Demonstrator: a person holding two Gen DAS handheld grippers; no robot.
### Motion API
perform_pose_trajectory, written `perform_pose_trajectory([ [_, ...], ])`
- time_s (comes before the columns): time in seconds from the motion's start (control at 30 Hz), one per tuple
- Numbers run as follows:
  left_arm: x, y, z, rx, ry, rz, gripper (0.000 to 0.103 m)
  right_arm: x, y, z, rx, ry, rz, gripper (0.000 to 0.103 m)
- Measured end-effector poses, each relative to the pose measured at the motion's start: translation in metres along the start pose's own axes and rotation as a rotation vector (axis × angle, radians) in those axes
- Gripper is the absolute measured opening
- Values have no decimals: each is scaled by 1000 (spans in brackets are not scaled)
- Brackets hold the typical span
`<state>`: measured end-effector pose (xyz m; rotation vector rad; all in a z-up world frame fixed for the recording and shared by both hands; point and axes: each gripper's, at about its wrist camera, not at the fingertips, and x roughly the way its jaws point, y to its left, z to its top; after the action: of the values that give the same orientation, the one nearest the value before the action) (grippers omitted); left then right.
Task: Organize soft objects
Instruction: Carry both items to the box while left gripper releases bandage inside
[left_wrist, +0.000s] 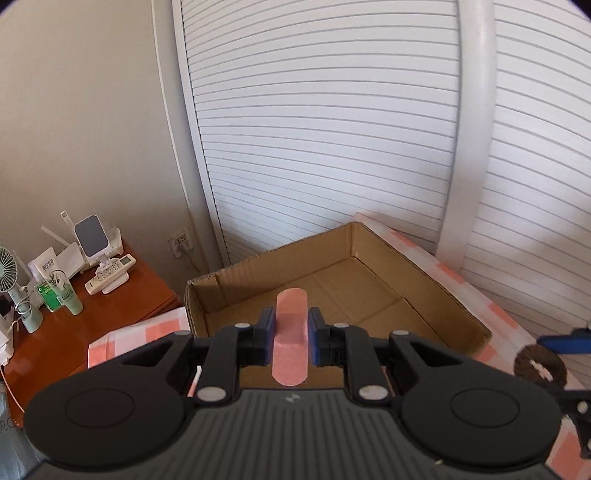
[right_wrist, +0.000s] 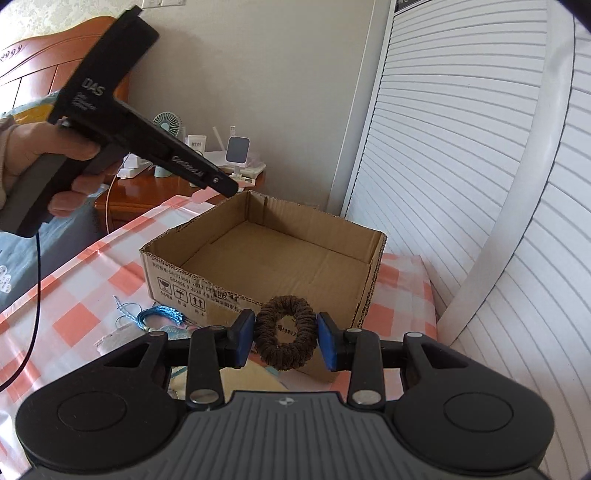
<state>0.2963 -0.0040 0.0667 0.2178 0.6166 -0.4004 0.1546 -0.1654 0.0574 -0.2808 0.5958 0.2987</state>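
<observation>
1. Pinched upright between the pads of the left gripper (left_wrist: 290, 334) is a pink adhesive bandage (left_wrist: 290, 339), its ends jutting past both sides of the jaws
2. Clamped across the jaws of the right gripper (right_wrist: 286, 339) is a brown scrunchie (right_wrist: 286, 338)
3. Beyond both sets of jaws an open cardboard box (right_wrist: 258, 273) is seen on a pink checked tablecloth (right_wrist: 85, 291)

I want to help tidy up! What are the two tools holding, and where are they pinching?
Left tool pinches a pink adhesive bandage across its middle. Right tool squeezes a brown scrunchie by its outer sides.
</observation>
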Motion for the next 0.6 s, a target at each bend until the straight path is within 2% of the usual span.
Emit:
perform_pose_trajectory([
  [0.07,18,4,6,-8,13,6,40,6,-3,2,10,3,-4,41],
  [0.1,25,6,7,-15,21,20,54,8,-4,3,13,7,-7,41],
  [0.13,29,6,7,-14,26,37,63,11,-5,3,16,11,-10,41],
  [0.2,31,8,2,-15,30,56,68,14,-7,3,26,19,-10,41],
  [0.33,18,10,-11,-40,36,36,78,20,-10,3,36,32,-13,41],
  [0.43,-3,5,-24,-12,35,54,85,23,-11,5,40,40,-12,41],
  [0.6,-49,-3,-54,-22,5,14,94,29,-11,15,49,42,-8,42],
])
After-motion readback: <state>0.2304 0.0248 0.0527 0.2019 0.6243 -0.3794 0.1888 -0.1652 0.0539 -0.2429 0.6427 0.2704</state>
